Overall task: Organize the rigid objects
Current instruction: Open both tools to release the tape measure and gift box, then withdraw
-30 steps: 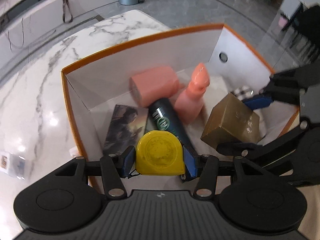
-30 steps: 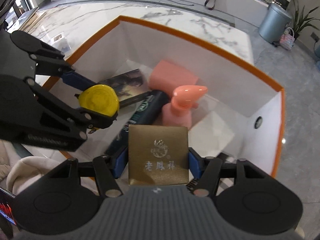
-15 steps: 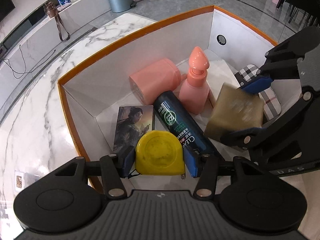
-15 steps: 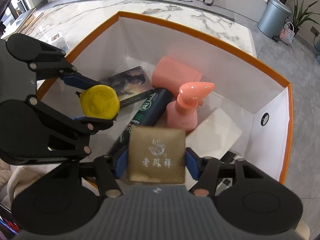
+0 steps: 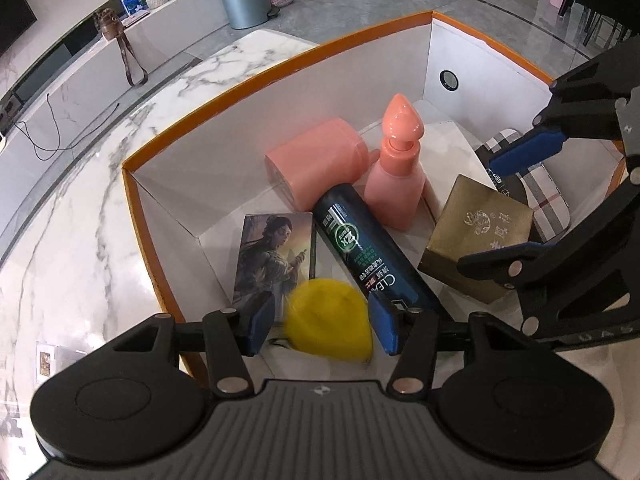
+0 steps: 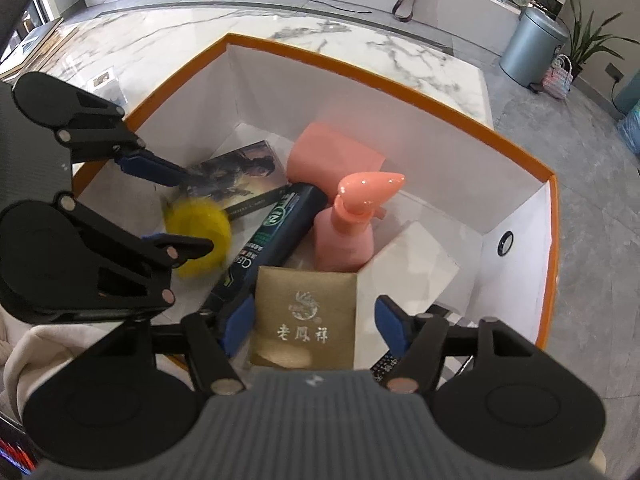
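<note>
Both grippers hover over an orange-rimmed white box point(image 5: 248, 84). My left gripper point(image 5: 320, 320) is open; the yellow tape measure point(image 5: 328, 316) is blurred between its blue pads, loose and dropping. It also shows in the right wrist view point(image 6: 198, 240). My right gripper point(image 6: 312, 324) is open; the gold box point(image 6: 308, 316) sits between its spread pads, free of them, and also shows in the left wrist view point(image 5: 480, 236).
Inside the box lie a pink cylinder point(image 5: 316, 160), a pink pump bottle point(image 5: 396, 176), a dark shampoo bottle point(image 5: 364, 248), a picture card box point(image 5: 276, 252), a white box point(image 6: 408, 268) and a plaid case point(image 5: 536, 184). Marble counter point(image 5: 80, 184) surrounds the box.
Both grippers have opened. The tape measure and the gold box have left their pads and are falling into the box.
</note>
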The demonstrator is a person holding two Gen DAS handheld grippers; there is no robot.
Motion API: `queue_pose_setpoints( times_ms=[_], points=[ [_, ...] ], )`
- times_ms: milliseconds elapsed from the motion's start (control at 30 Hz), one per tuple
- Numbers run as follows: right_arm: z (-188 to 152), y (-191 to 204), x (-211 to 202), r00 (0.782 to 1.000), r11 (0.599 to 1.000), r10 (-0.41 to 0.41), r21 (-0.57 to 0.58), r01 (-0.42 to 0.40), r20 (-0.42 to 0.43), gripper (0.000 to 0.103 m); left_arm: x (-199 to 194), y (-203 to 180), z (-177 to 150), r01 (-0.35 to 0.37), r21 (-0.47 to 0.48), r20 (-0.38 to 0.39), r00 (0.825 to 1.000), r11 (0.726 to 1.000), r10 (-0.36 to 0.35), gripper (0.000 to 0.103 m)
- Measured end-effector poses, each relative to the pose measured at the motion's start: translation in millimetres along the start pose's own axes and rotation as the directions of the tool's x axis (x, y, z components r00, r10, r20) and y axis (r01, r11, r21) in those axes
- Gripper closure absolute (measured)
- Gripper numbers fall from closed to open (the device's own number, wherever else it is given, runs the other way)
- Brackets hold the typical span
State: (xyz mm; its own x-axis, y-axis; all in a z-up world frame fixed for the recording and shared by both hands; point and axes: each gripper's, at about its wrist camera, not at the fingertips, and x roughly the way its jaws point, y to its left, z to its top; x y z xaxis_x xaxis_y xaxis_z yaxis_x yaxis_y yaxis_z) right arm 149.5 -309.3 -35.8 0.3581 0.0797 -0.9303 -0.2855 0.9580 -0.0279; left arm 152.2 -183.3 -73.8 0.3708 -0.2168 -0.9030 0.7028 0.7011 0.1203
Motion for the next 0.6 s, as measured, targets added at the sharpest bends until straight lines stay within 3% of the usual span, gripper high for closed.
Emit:
queue_pose_setpoints(
  times_ms=[233,600],
  points=[
    [-1,5,-6,0.999,0.999,-0.033,-0.001,0.033,0.030,0.036,-9,7,-4,0.030,-0.041,0.034,0.999,0.999,-0.028,0.037],
    [9,19,-32,0.990,0.996,-0.081,-0.018,0.084,0.119,0.036,-56,34,-13,0.080,-0.178,0.164,0.985,0.981,-0.051,0.038]
  ],
)
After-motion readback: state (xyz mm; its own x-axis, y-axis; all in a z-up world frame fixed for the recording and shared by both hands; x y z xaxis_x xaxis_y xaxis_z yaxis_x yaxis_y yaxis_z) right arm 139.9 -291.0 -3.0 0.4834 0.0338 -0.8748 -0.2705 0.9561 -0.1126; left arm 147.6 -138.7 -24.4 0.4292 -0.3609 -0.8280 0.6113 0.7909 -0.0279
